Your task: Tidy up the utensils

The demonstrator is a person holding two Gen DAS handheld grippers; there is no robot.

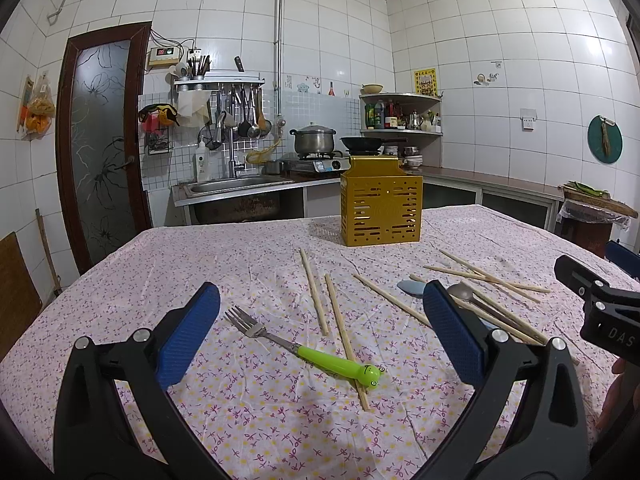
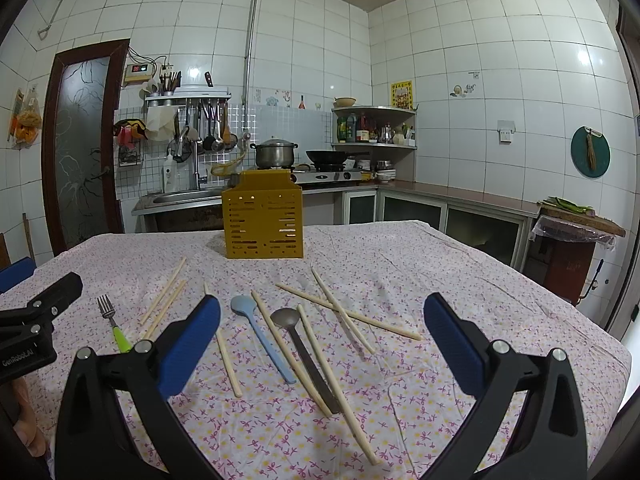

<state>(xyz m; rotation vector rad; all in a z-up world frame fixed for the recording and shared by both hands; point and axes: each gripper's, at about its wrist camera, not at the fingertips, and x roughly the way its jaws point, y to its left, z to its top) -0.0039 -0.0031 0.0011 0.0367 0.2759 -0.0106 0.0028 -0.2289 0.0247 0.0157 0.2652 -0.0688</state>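
A yellow slotted utensil holder [image 1: 381,211] [image 2: 263,218] stands upright at the far middle of the table. A fork with a green frog handle [image 1: 308,350] [image 2: 113,326] lies in front of my left gripper [image 1: 320,334], which is open and empty above it. Several wooden chopsticks [image 1: 316,294] [image 2: 348,314] lie scattered on the cloth. A light blue spoon [image 2: 260,334] [image 1: 412,288] and a dark metal spoon [image 2: 300,346] [image 1: 466,294] lie between the fingers of my right gripper [image 2: 322,342], which is open and empty.
The table has a floral cloth [image 1: 240,256] [image 2: 440,264]. Behind it are a sink [image 1: 236,186], a stove with a pot [image 1: 314,140] and a wok, and a corner shelf [image 2: 374,128]. A wooden stand [image 2: 576,240] is at the right.
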